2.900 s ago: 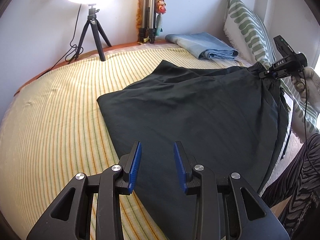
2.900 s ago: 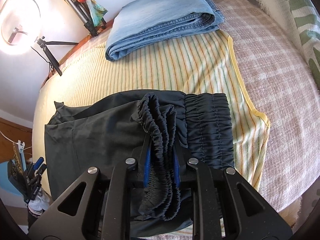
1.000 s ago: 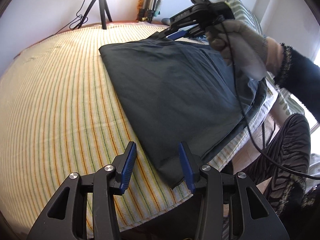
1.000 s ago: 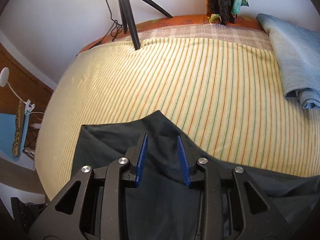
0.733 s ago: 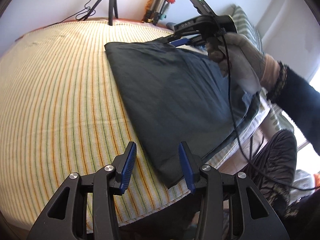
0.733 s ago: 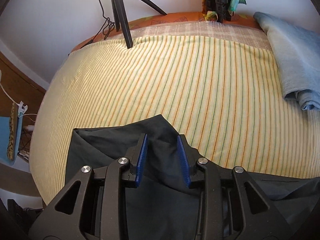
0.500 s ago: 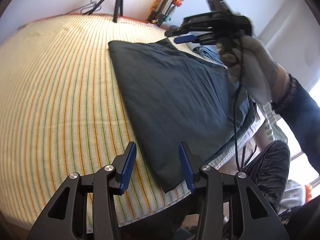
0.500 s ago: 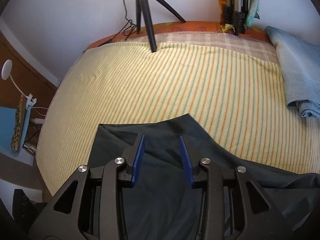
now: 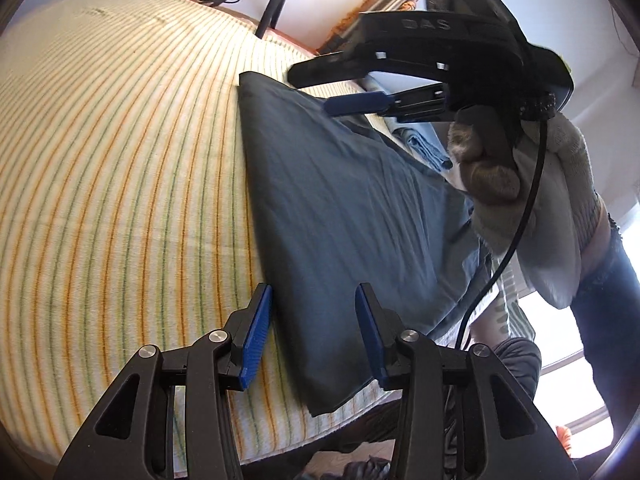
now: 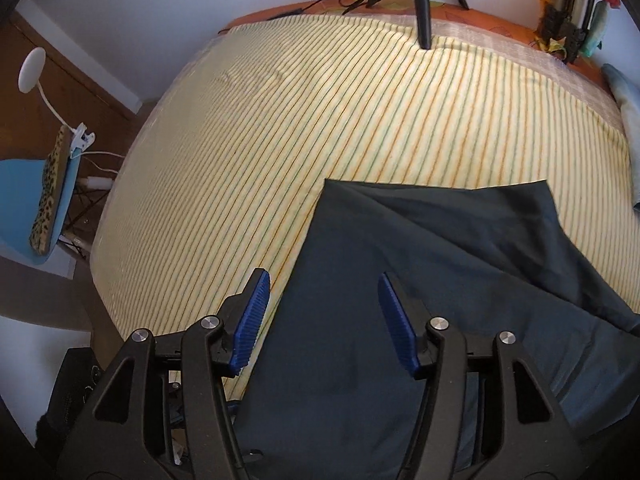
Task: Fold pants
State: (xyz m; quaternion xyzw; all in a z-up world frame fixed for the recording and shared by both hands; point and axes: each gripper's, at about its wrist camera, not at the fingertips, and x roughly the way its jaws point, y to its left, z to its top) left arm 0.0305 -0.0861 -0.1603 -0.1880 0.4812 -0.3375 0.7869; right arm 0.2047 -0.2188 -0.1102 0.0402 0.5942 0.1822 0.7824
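The dark grey pants (image 9: 340, 216) lie folded flat on the yellow striped bed cover (image 9: 120, 160). My left gripper (image 9: 310, 334) is open, low over the pants' near corner at the bed's front edge. In the right wrist view my right gripper (image 10: 324, 316) is open just above the pants (image 10: 420, 280), near their left folded edge. It also shows in the left wrist view (image 9: 352, 104), held by a gloved hand above the pants' far end, holding nothing.
Folded blue jeans (image 10: 628, 120) lie at the bed's far right. A tripod (image 10: 420, 0) stands at the bed's far edge. A blue chair (image 10: 36, 200) with a clip lamp stands left of the bed. The bed's front edge (image 9: 320, 432) drops off close by.
The right gripper let go of the waistband, swung over to the pants' far end, and opened wider. The left gripper moved to the pants' near corner.
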